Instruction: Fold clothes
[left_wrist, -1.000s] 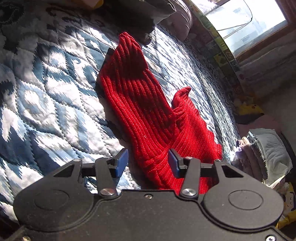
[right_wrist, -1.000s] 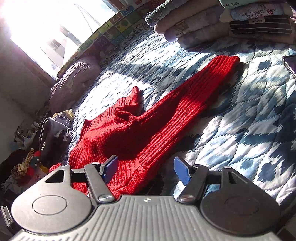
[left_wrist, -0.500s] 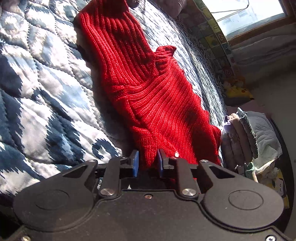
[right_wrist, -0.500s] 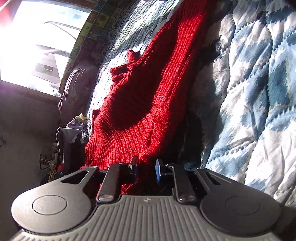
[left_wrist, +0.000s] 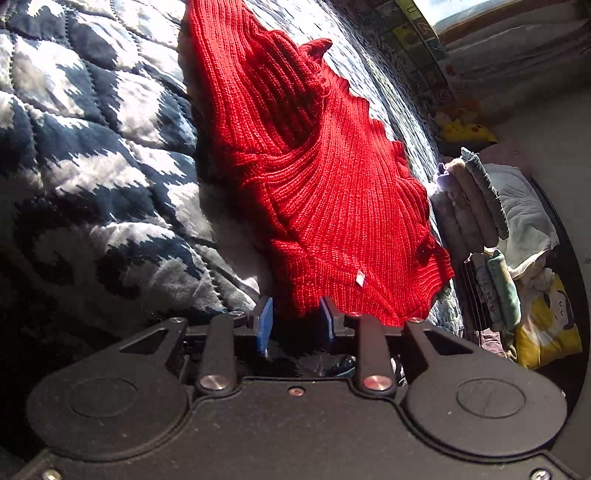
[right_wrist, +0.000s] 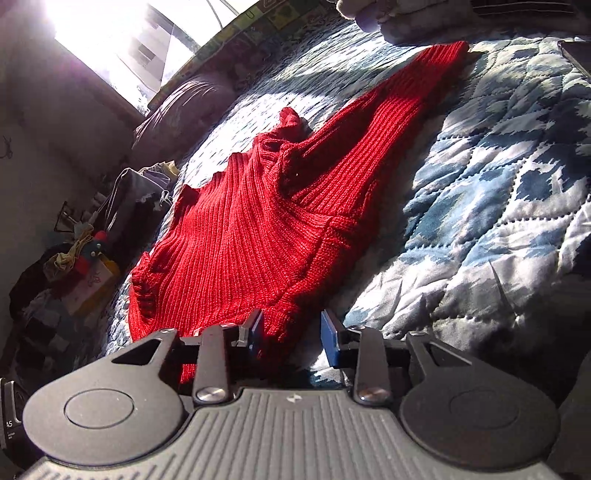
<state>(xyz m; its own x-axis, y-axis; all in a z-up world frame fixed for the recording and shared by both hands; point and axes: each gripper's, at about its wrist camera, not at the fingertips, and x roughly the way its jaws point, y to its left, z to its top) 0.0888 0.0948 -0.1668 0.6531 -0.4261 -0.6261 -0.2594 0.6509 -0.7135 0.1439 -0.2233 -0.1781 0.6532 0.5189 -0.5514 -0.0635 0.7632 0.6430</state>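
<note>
Lying on the quilted bed cover (right_wrist: 498, 177), the red sweater (right_wrist: 258, 229) has been released – both grippers, clamped on its hem a moment ago, are parted now. The left gripper (left_wrist: 296, 325) and right gripper (right_wrist: 291, 334) are seen empty (hem between the fingers), so a new grasp is probably needed.

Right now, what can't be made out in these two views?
- Left wrist: sweater hem between the left gripper fingers is hidden by the gripper body; contact unclear.
- Right wrist: right gripper hides the hem likewise.
- Right wrist: window is overexposed.
- Right wrist: folded stack is cut off by the top edge.
</note>
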